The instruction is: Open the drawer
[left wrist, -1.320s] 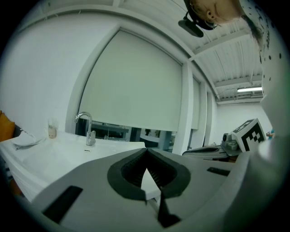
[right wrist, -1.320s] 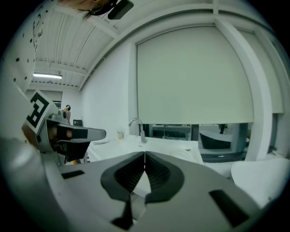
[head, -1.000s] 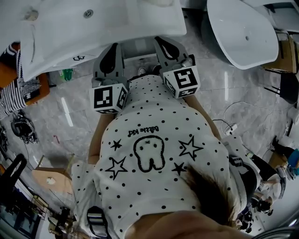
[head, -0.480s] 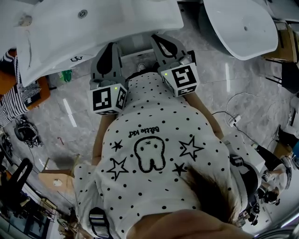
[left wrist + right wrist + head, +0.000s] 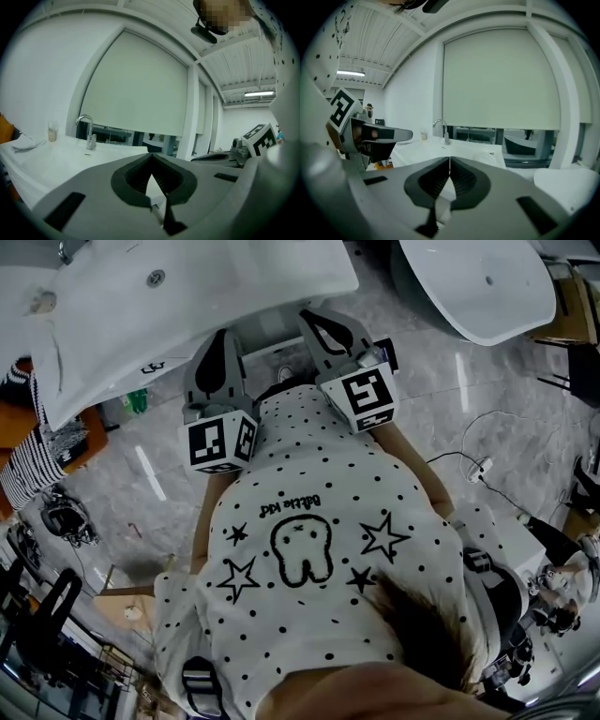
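I look down over a white dotted shirt at my two grippers, held side by side at the front edge of a white vanity counter point(image 5: 187, 296). The left gripper point(image 5: 224, 334) and the right gripper point(image 5: 312, 317) both point under the counter edge, where a pale cabinet front point(image 5: 272, 334) shows between them. No drawer handle can be made out. In the left gripper view the left gripper point(image 5: 151, 156) has its jaws meeting at the tip, with nothing between them. The right gripper point(image 5: 449, 159) looks the same in its own view. A chrome tap point(image 5: 86, 129) stands on the counter.
A large white tub point(image 5: 478, 287) stands at the upper right. On the grey marble floor lie white cables point(image 5: 473, 468), a green bottle point(image 5: 137, 399) and a cardboard box point(image 5: 127, 607). A striped cloth point(image 5: 23, 465) hangs at the left. A small cup point(image 5: 51, 133) sits by the basin.
The head view has drifted a little, so the counter sits higher in the picture. Both grippers stay shut, side by side in the same place.
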Action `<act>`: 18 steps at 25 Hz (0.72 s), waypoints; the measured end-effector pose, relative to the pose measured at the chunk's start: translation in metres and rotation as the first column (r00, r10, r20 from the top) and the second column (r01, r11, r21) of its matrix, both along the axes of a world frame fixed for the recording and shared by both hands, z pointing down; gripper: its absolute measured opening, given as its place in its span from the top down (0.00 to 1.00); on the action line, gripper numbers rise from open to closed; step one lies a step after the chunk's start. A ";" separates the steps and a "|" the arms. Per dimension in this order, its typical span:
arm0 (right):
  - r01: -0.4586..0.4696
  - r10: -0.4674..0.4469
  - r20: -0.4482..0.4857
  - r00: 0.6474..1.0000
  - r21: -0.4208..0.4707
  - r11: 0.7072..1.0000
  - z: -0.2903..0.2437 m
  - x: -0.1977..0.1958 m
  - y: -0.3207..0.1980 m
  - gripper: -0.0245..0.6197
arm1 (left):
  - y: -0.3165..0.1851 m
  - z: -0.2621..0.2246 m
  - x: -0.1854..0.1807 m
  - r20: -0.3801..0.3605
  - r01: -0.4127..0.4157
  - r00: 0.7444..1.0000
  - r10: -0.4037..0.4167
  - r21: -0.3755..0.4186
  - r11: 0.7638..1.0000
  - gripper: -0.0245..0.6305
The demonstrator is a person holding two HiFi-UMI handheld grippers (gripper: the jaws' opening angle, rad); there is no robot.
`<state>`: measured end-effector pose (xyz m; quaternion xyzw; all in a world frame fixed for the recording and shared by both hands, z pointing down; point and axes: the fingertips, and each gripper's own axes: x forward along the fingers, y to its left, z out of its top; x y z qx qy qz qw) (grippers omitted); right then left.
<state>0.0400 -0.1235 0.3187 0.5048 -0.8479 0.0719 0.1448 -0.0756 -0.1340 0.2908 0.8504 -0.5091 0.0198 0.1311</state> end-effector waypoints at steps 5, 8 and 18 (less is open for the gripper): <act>-0.014 0.014 0.002 1.000 -0.005 1.000 0.001 0.003 0.001 0.94 | 0.001 0.001 0.004 0.009 -0.017 1.000 0.017 -0.005 1.000 0.96; -0.009 0.009 0.005 1.000 -0.007 1.000 0.002 0.003 0.003 0.94 | 0.004 0.002 0.004 0.009 -0.012 1.000 0.012 -0.008 1.000 0.96; 0.007 -0.006 0.007 1.000 -0.019 1.000 0.004 -0.003 0.006 0.94 | 0.007 0.004 -0.001 0.002 0.002 1.000 -0.002 -0.018 1.000 0.96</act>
